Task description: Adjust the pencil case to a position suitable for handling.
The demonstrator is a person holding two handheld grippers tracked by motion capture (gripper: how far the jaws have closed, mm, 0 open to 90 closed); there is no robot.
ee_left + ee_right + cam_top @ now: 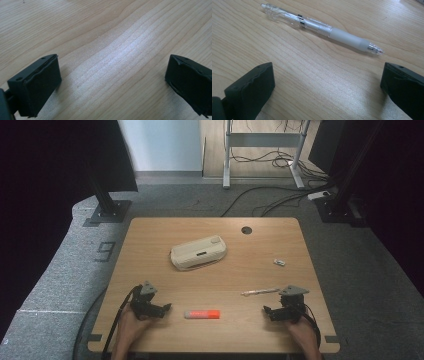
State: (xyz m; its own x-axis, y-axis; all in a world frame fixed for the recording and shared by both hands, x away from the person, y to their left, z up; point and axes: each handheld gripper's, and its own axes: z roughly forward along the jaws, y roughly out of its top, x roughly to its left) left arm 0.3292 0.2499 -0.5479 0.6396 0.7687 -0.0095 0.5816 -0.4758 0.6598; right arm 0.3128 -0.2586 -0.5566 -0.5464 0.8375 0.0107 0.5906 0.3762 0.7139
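Note:
A clear pen (pixel 260 291) (pixel 324 27) with a white grip lies on the wooden table (pixel 150 235), just beyond my right gripper (pixel 267 311) (pixel 328 66). That gripper stands open with bare wood between its jaws. My left gripper (pixel 166 308) (pixel 113 58) rests at the near left, open over bare wood. Between the two grippers lies an orange marker (pixel 202 314) near the front edge. A beige pencil case (pixel 198 252) sits at the table's middle, shut as far as I can tell.
A small white object (pixel 279 262) lies at the right of the table. A round cable hole (pixel 246 230) is at the far edge. Black stands and cables stand on the carpet behind the table.

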